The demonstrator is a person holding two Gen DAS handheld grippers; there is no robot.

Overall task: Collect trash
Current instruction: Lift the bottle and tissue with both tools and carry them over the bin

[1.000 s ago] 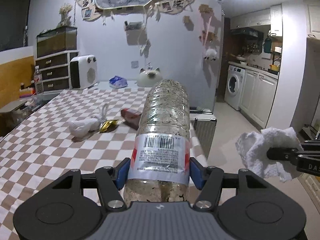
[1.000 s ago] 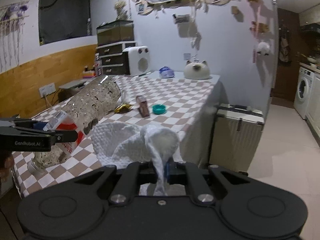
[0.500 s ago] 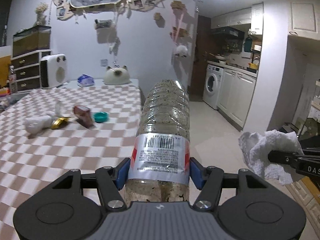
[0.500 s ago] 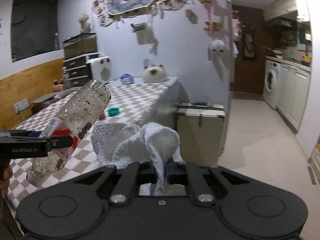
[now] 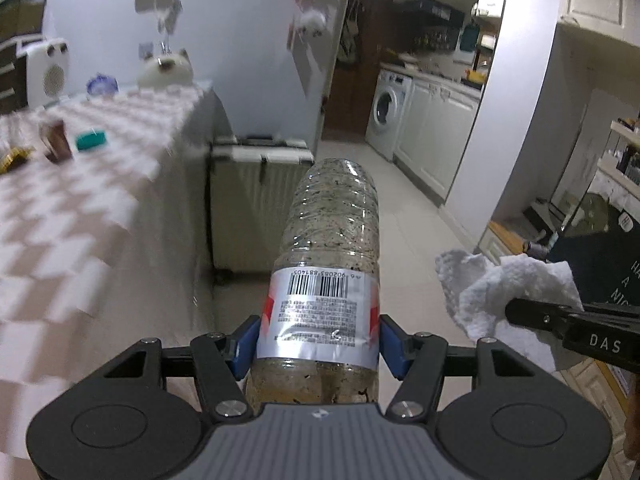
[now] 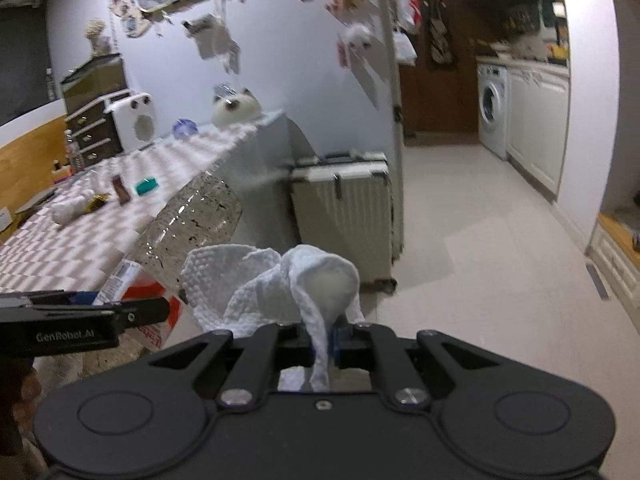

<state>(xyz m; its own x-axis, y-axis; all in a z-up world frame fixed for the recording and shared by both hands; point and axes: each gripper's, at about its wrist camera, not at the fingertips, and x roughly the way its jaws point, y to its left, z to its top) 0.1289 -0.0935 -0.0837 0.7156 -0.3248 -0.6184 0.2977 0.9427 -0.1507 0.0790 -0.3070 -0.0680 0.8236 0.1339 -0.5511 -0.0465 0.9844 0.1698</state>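
- Clamping a dirty plastic bottle (image 5: 328, 264) across its labelled middle, the left gripper (image 5: 318, 340) has its blue pads pressed on both sides, the bottle's base end pointing forward over the floor.
- The right gripper (image 6: 320, 340) is pinched together on a crumpled white paper towel (image 6: 276, 284), which bunches up above its fingers.
- Both loads hang in the air beside the checkered table (image 5: 80, 208), near a pale suitcase (image 6: 344, 216).
- Two pieces are picked up; no bin shows in either view, so dropping them off remains.
- On the table more litter waits: a teal cap (image 5: 91, 140), a brown packet (image 5: 56, 145), a gold wrapper (image 6: 97, 201) and a white wad (image 6: 68, 210).
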